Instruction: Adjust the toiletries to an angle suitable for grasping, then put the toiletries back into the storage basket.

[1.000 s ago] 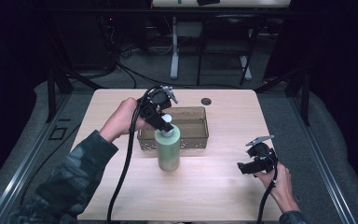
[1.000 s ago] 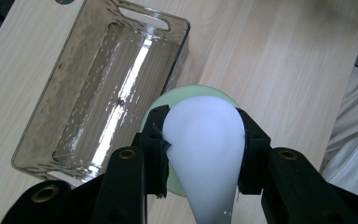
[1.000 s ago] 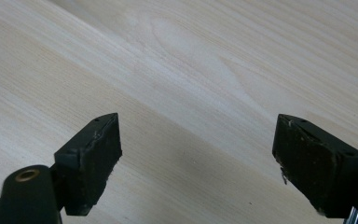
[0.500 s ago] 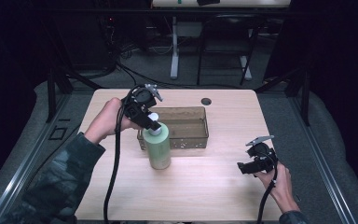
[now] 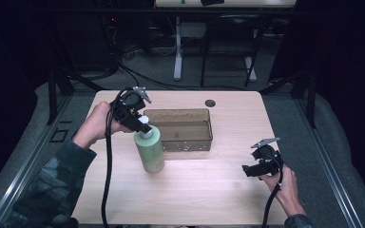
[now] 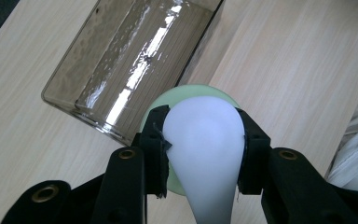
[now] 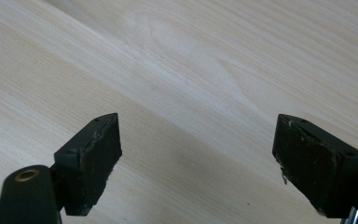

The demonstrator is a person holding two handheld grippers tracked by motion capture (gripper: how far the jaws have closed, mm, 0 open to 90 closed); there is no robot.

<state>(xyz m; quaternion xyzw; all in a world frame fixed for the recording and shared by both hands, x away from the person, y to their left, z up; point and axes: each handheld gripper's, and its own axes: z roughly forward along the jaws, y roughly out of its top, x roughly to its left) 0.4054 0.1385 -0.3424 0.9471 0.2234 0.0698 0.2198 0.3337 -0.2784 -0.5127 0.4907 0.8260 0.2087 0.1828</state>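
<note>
We hold the left gripper (image 5: 142, 127) clamped on the white pump cap (image 6: 205, 149) of the pale green bottle (image 5: 150, 151); in the left gripper view both black pads press flat against the sides of that cap, with the green shoulder of the bottle showing just beneath it. The bottle hangs or stands upright on the left half of the table (image 5: 209, 199), roughly midway between the far and near edges, and we cannot tell from the high view whether its base touches the wood. It sits just beside the left end of the clear brownish bin (image 5: 178, 129), close to the bin's near left corner but outside it. The bin lies toward the far edge of the table, its long side parallel to that edge, and it looks empty inside. A small dark round hole (image 5: 210, 102) marks the table near the far edge, behind the bin

Our right gripper (image 5: 251, 170) hangs low over the near right part of the table, well apart from the bottle and the bin. Its jaws stand apart with nothing between them; in the right gripper view we see bare wood grain between the two black pads (image 7: 95, 156)
</note>
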